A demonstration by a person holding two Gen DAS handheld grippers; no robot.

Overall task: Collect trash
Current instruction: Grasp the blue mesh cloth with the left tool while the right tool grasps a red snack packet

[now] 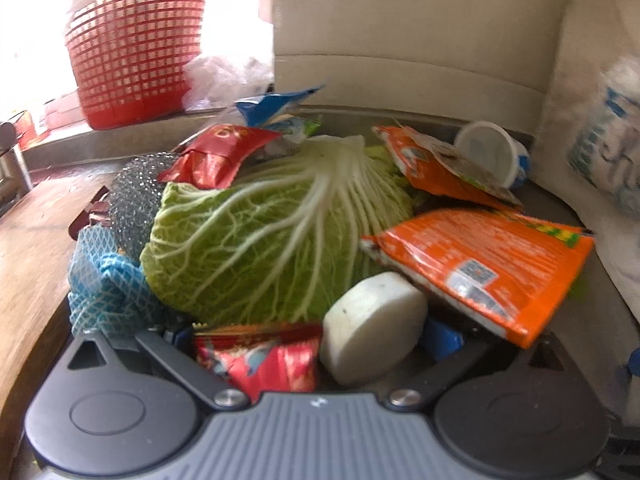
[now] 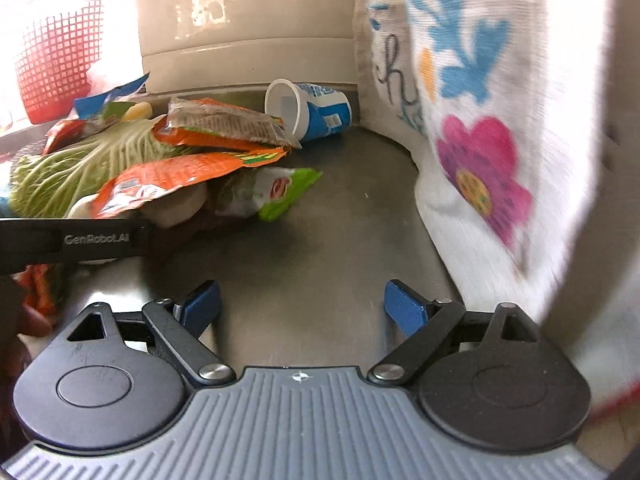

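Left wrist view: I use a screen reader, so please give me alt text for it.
A pile of trash fills the view: a cabbage leaf in the middle, orange wrappers to its right, a white round slice in front. The left tongs reach into the pile, open.

Blown-out daylight upper left behind the red basket [image 1: 136,48], motion blur throughout, fisheye bending at edges

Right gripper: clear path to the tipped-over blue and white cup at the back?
Probably yes. The right gripper is open and empty, with bare metal surface between it and the cup. The green wrapper and orange wrappers sit left of that line; the floral bag crowds the right.
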